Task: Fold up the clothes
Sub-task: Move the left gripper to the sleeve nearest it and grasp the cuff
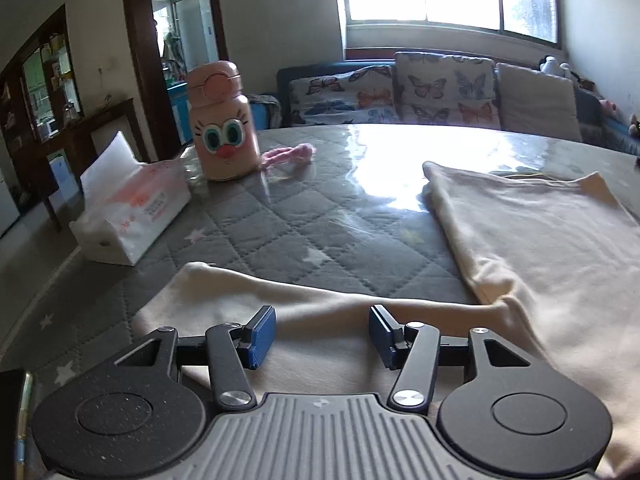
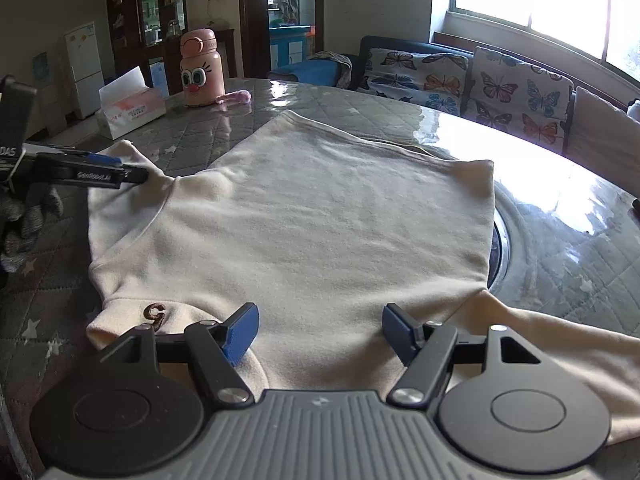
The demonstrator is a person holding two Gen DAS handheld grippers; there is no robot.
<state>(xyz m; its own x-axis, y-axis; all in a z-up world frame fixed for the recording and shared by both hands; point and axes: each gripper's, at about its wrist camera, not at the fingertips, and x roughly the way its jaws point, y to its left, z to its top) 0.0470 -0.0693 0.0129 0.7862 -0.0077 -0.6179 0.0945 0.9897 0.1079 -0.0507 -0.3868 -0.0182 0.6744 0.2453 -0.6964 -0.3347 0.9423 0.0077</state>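
Cream sweatshirt [image 2: 320,216] flat on quilted table [image 2: 192,136], right gripper [image 2: 318,330] spread above

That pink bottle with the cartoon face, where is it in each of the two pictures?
Left wrist view: the pink bottle stands upper left, on the far side of the table, just right of the tissue box.
Right wrist view: the bottle is smaller, near the top left, again right of the tissue box.
Shared landmark: the butterfly cushions under the window.
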